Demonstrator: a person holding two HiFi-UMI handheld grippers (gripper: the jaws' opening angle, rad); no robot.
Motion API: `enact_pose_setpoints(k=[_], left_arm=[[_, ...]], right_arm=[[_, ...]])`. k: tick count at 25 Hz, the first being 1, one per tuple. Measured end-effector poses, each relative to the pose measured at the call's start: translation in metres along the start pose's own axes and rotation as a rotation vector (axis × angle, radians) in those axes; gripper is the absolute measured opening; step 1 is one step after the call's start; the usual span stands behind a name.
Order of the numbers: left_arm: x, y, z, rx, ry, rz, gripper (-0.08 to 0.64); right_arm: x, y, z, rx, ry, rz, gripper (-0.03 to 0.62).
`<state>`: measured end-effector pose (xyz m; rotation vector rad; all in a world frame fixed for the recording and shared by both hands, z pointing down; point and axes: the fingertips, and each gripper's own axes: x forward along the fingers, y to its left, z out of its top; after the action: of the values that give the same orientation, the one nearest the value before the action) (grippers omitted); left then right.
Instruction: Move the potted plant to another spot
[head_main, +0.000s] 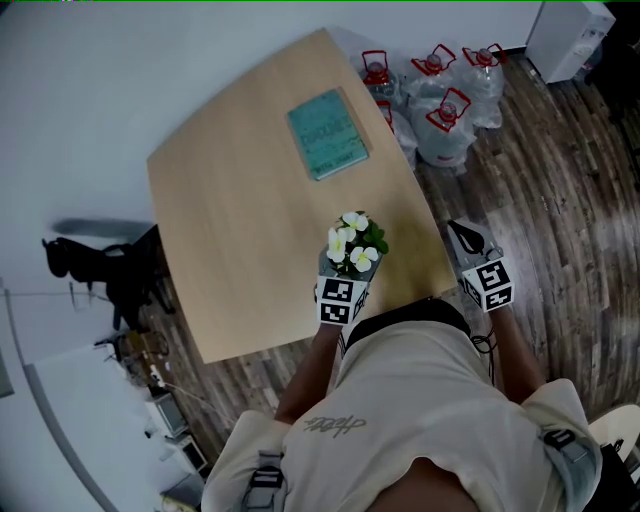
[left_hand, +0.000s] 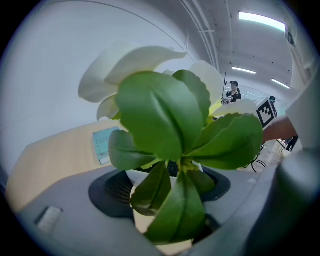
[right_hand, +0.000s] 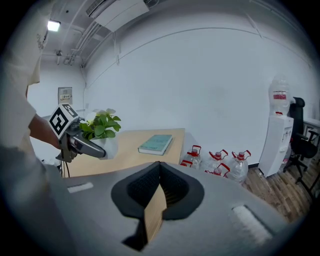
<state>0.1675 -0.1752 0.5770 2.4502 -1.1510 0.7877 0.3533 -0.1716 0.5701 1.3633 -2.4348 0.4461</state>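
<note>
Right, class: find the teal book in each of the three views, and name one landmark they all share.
Head view: teal book upper centre, on the table's far half.
Left gripper view: left of centre, behind the potted plant.
Right gripper view: middle, just left of centre.
Shared landmark: the potted plant.

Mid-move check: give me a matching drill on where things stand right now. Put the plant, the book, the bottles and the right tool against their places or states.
Things:
1. potted plant
2. teal book
3. water bottles
4. right tool

Places or states:
A. standing on the floor beside the table
B. jaws together, nothing between them
C. clamped in the left tool
D. lying flat on the table

Pairs: 1-C, 2-D, 3-A, 4-B.
</note>
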Motion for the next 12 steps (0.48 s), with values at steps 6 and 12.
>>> enact_pose_setpoints(k=[6,12], left_arm=[[0.008,0.013,0.007,0.012,-0.052,-0.062,0.364],[0.016,0.016,0.006,0.050,-0.085,-0.141,0.364]], right_arm=[[-0.001,0.015,0.016,-0.024,0.009,-0.068,0.003],[-0.009,0.026,0.027,-0.050,0.032,-0.162,0.003]])
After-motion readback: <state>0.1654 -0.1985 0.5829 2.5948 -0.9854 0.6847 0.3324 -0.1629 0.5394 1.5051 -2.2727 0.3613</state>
